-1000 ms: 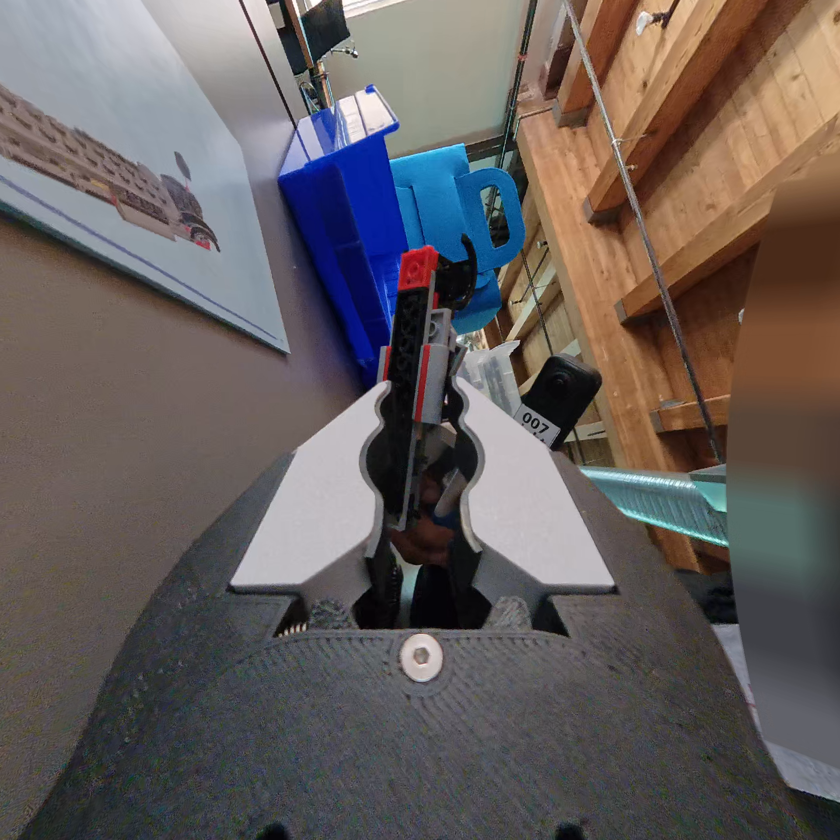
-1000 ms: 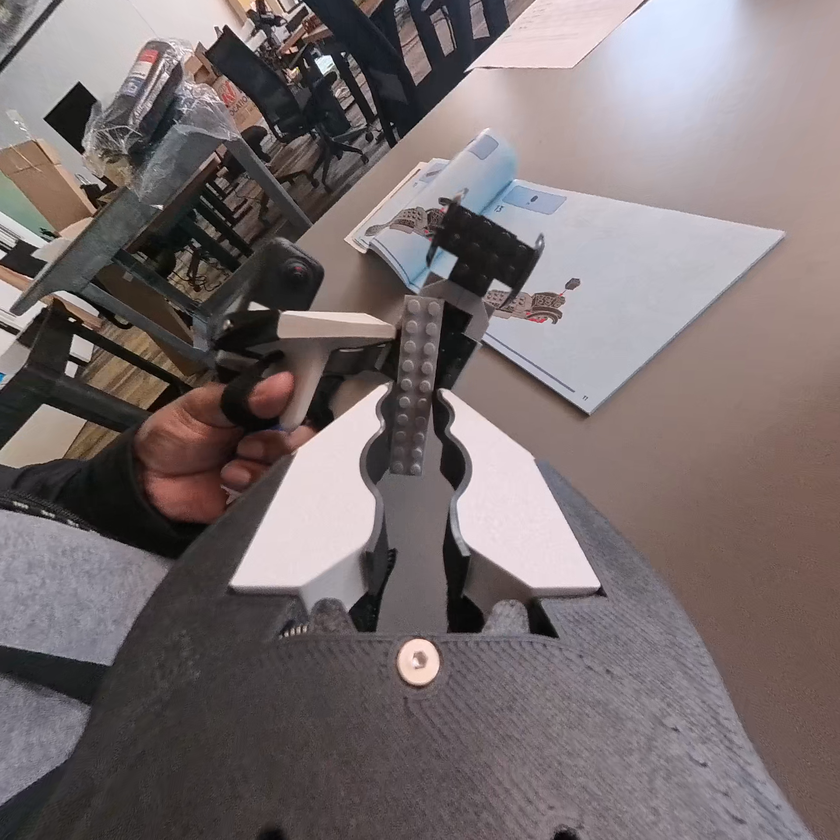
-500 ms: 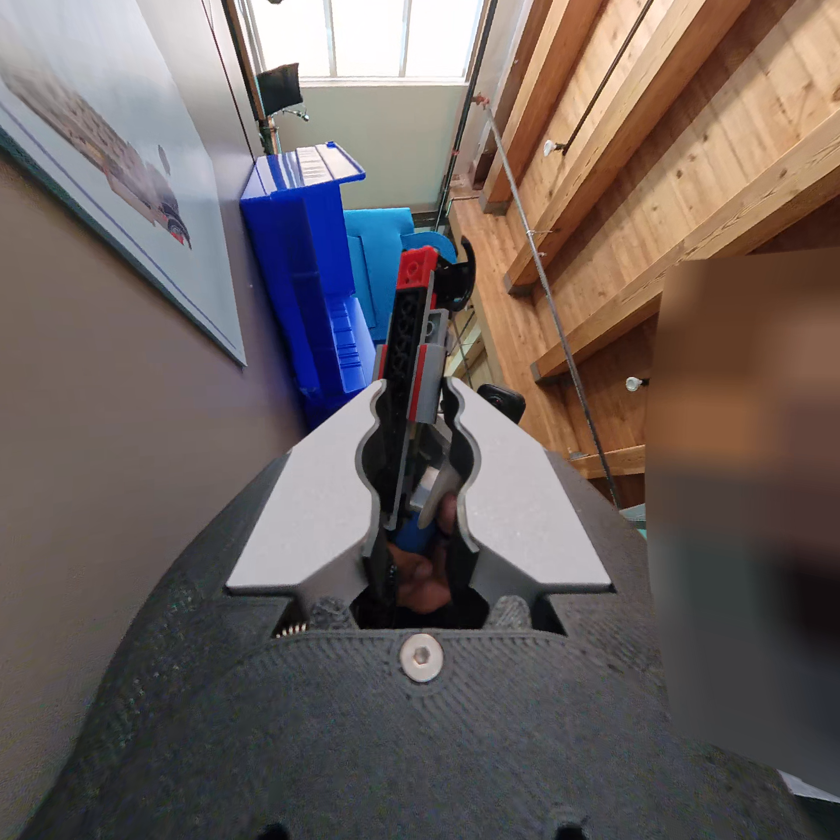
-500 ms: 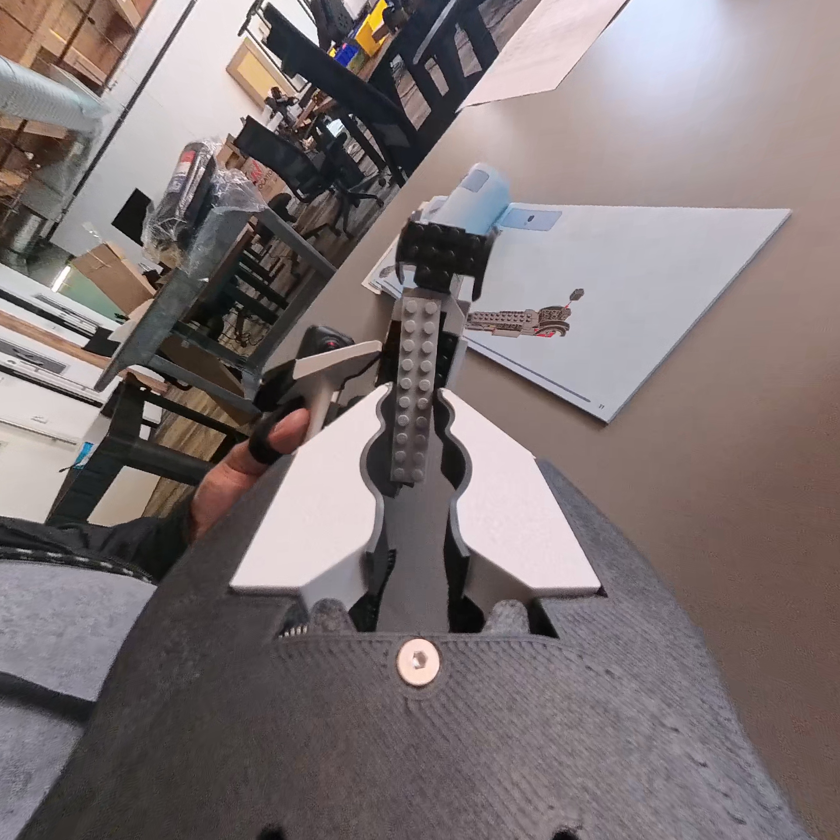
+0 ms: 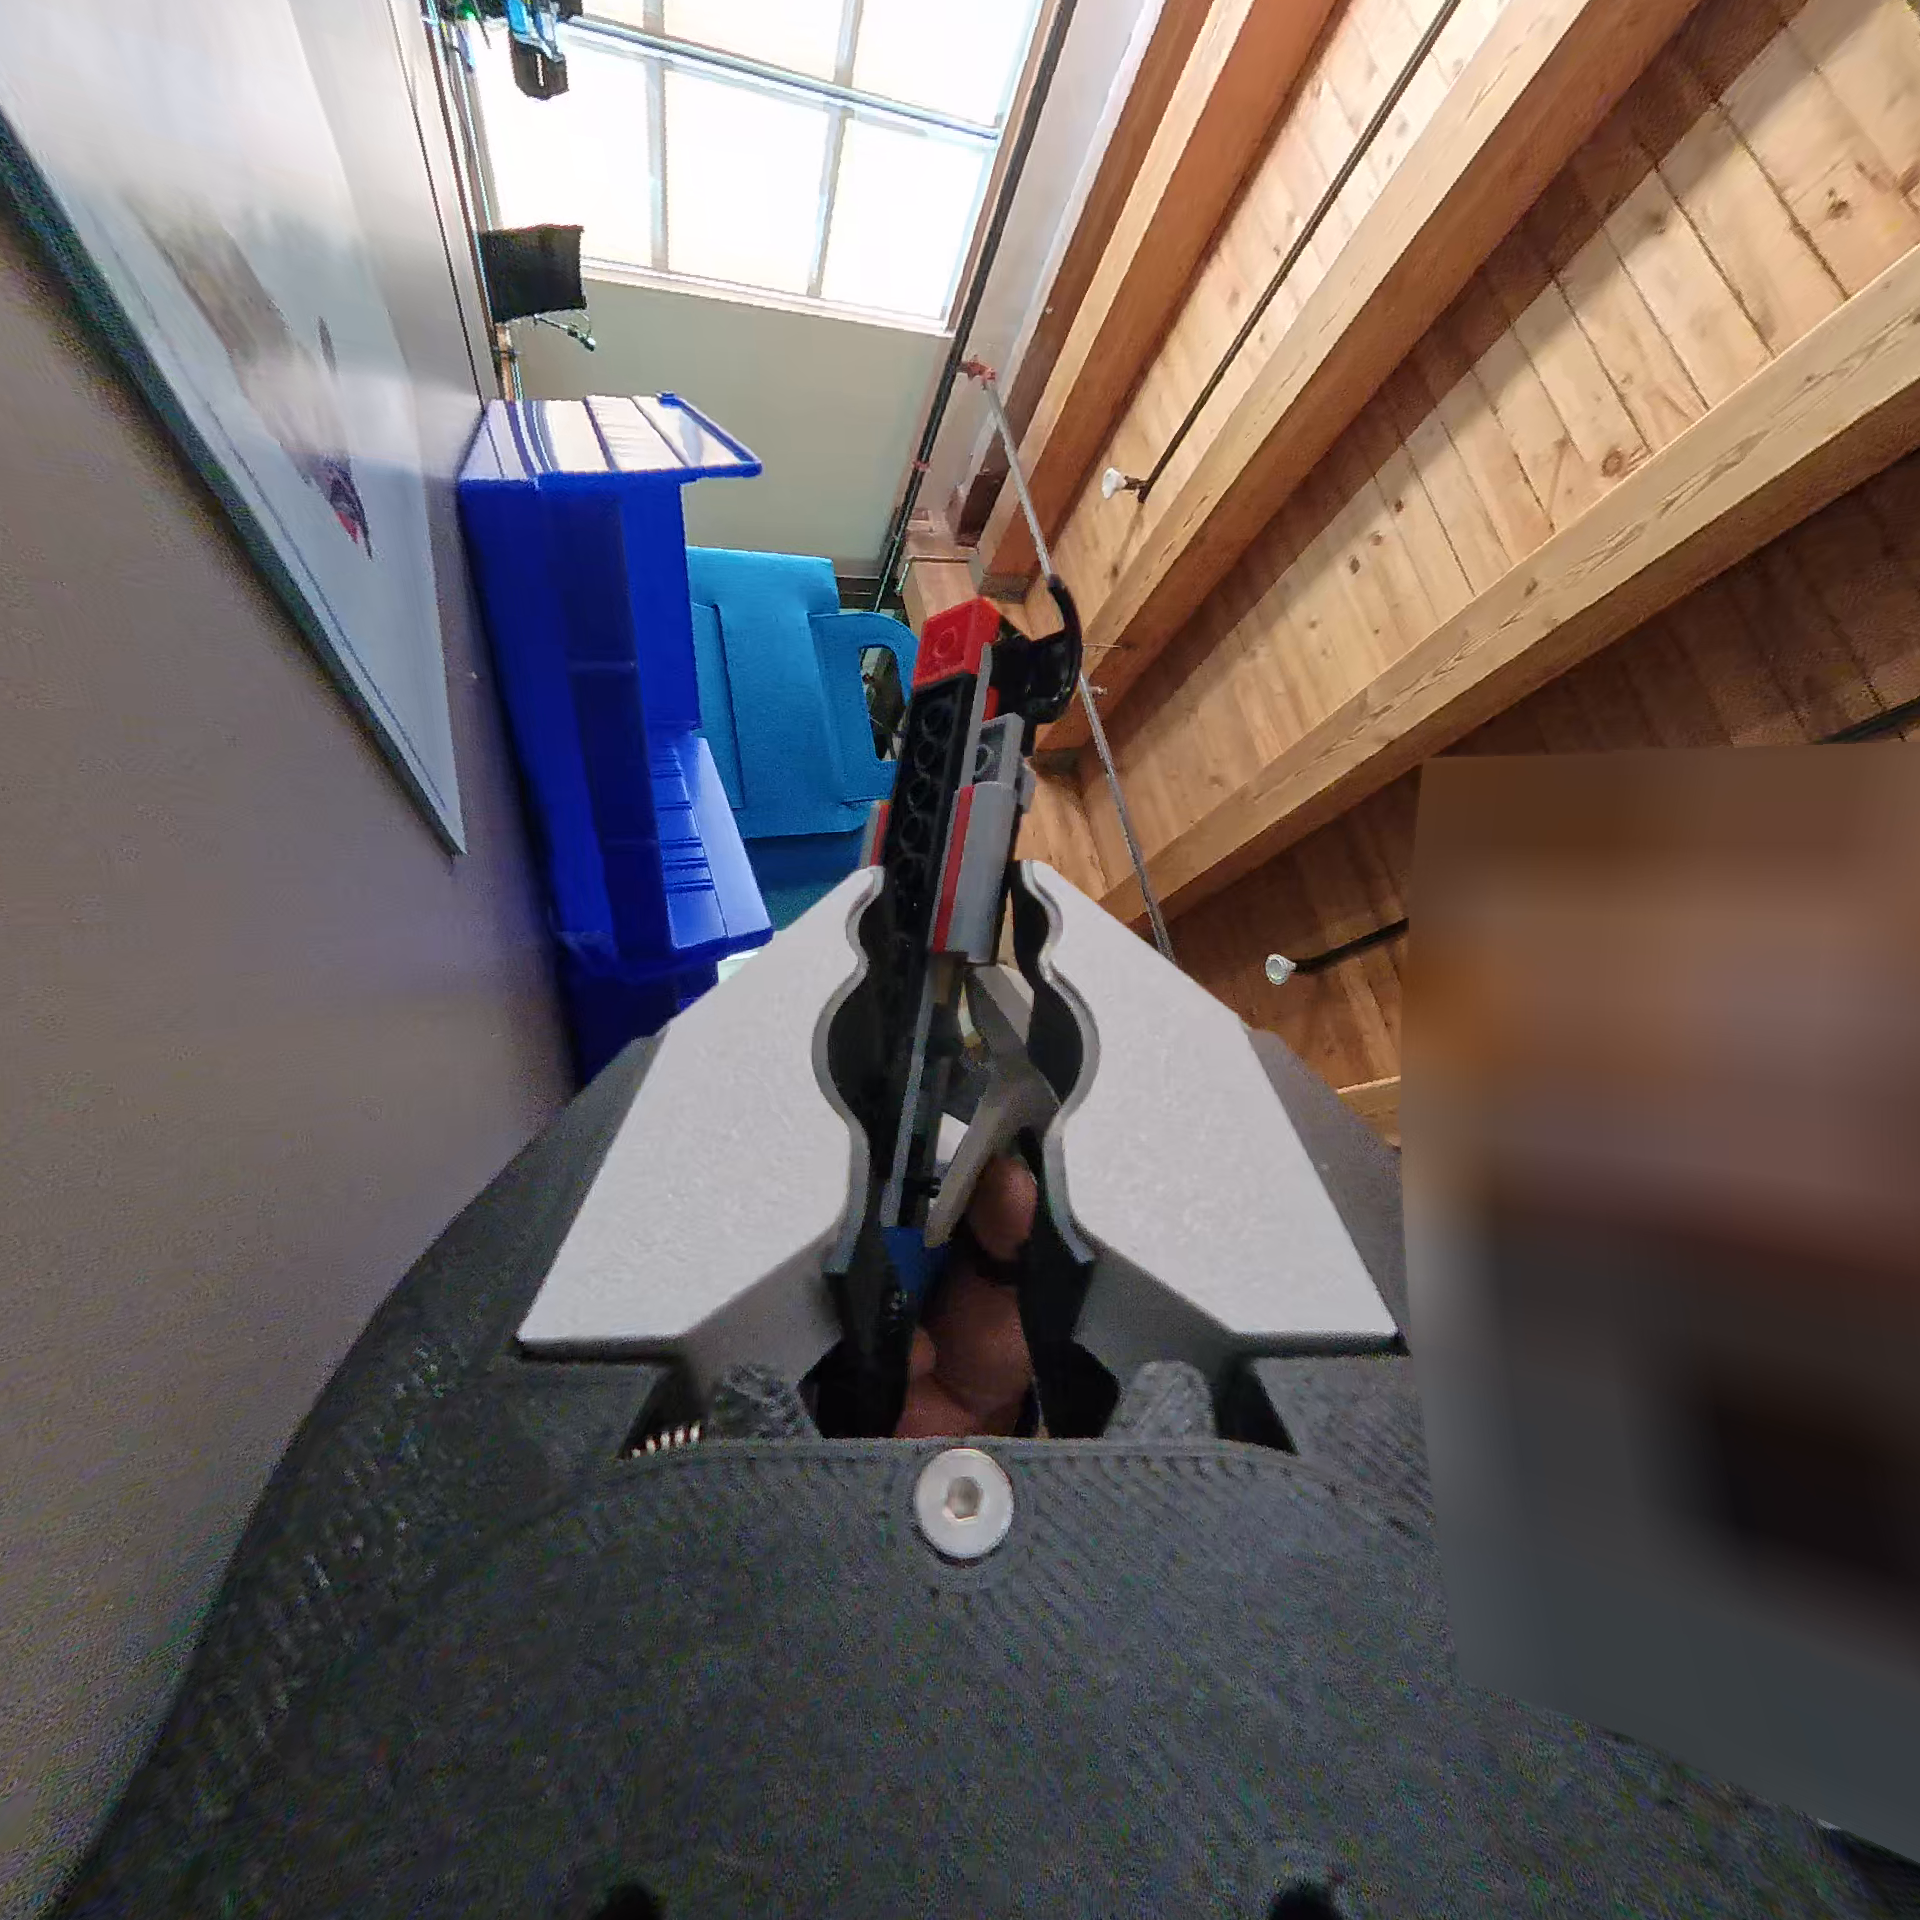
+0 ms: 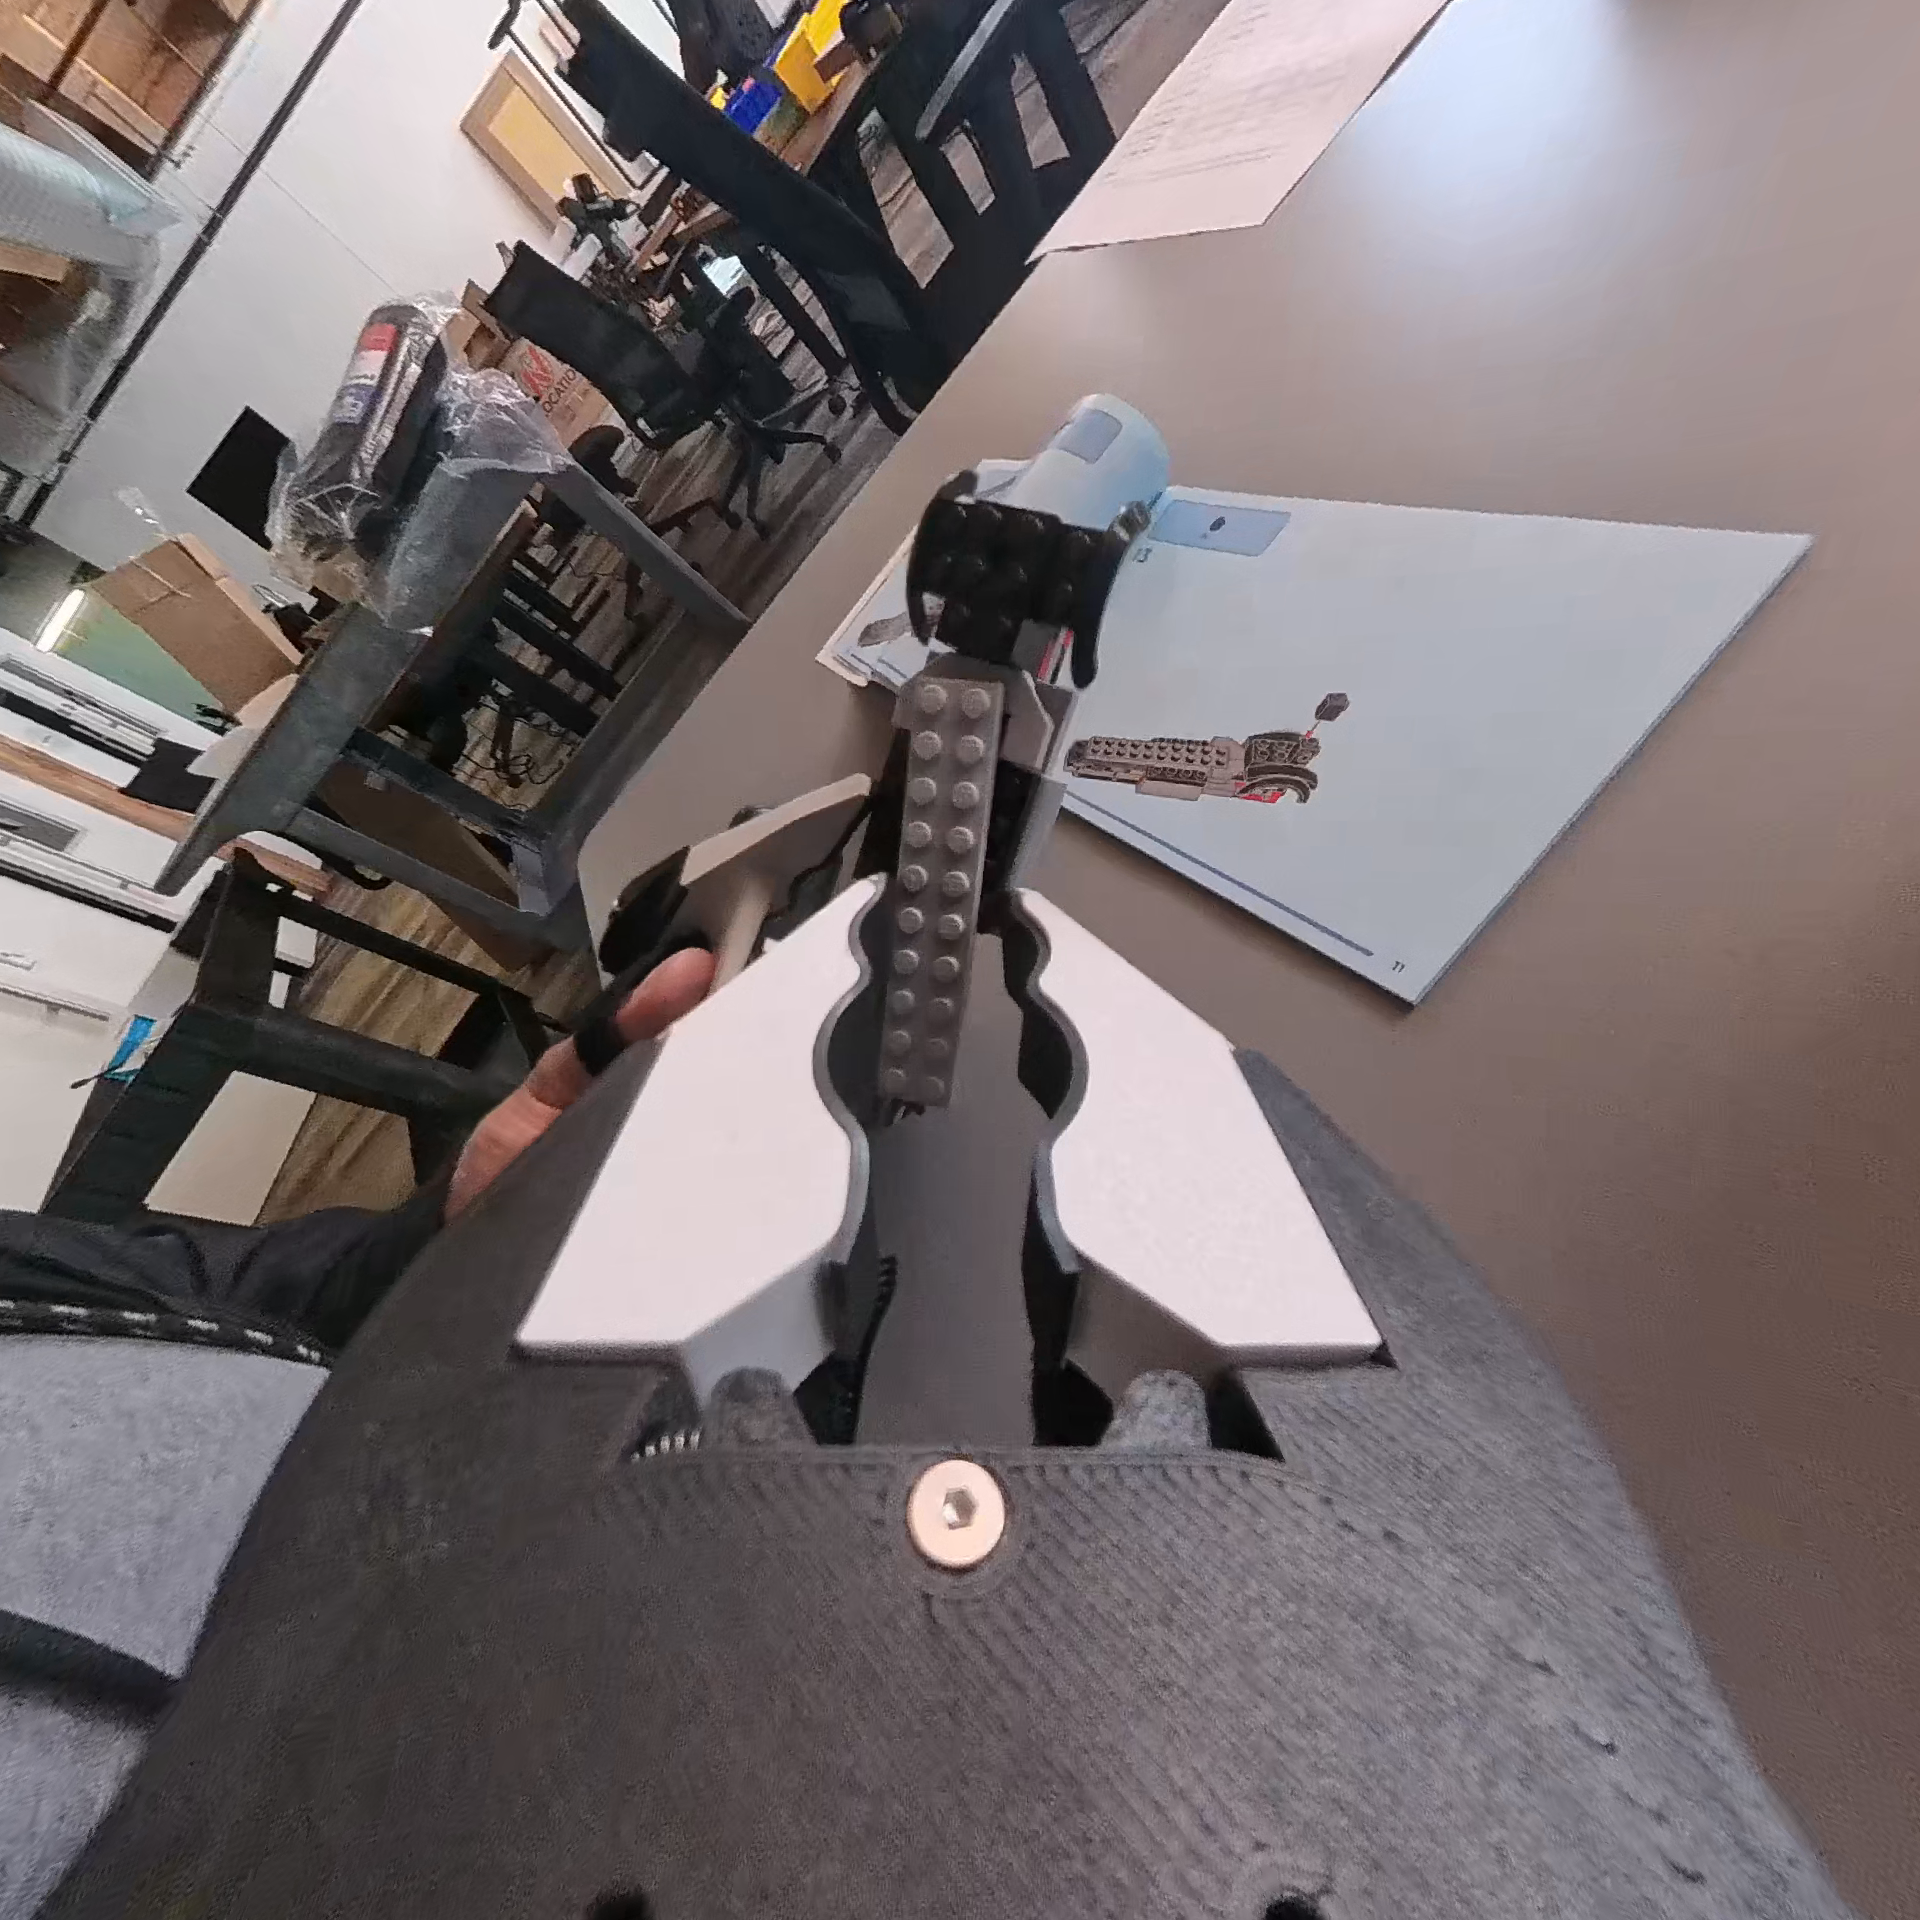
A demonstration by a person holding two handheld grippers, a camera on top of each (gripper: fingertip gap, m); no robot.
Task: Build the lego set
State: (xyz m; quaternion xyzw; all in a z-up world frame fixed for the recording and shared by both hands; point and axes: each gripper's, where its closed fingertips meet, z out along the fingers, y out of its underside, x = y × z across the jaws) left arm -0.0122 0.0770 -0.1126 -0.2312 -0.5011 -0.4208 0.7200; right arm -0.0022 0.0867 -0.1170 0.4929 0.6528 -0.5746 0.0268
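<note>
Both tools (image 5: 951, 894) (image 6: 951, 904) grip model (image 6: 935, 894) above booklet (image 6: 1455, 727).

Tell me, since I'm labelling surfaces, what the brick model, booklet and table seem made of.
Brick model: hard moulded plastic, by its studs and slight sheen. Booklet: smooth printed paper; one page curls up. Table: matte brown, maybe laminate; a soft glare shows, no grain.
</note>
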